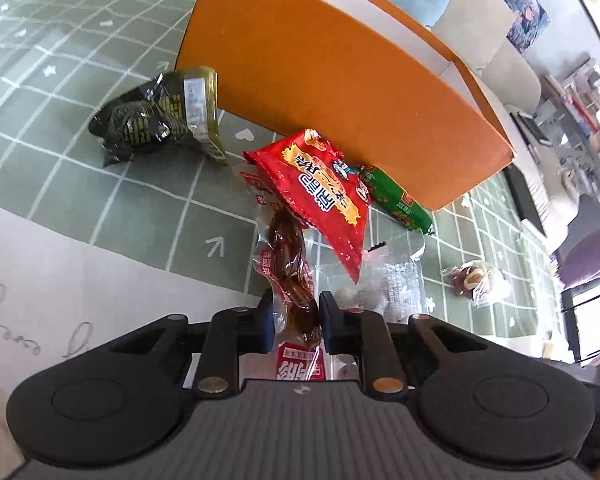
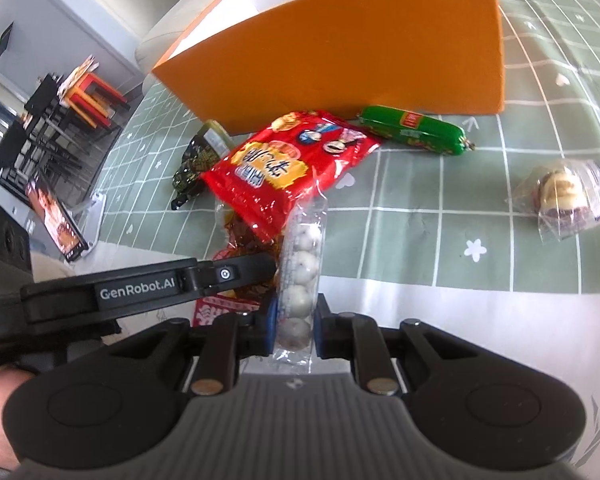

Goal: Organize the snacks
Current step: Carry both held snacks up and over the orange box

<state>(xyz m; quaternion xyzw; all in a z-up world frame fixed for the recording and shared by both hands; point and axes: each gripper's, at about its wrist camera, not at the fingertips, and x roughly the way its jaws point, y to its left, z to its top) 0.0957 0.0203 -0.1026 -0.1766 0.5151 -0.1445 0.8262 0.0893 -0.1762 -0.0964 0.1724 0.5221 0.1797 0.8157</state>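
The left gripper (image 1: 293, 318) has its jaws clamped on a clear vacuum pack of glossy brown meat (image 1: 290, 264). Just beside it, the right gripper (image 2: 293, 322) is pinched on a clear plastic sleeve of white round candies (image 2: 300, 276). Both packs run up under a crinkly red snack bag (image 2: 288, 168). Beyond lie a green sausage-shaped roll (image 2: 412, 130) and a dark green foil pouch (image 1: 160, 114), all on a green checked cloth (image 2: 440, 208) against a tall orange box (image 2: 340, 48).
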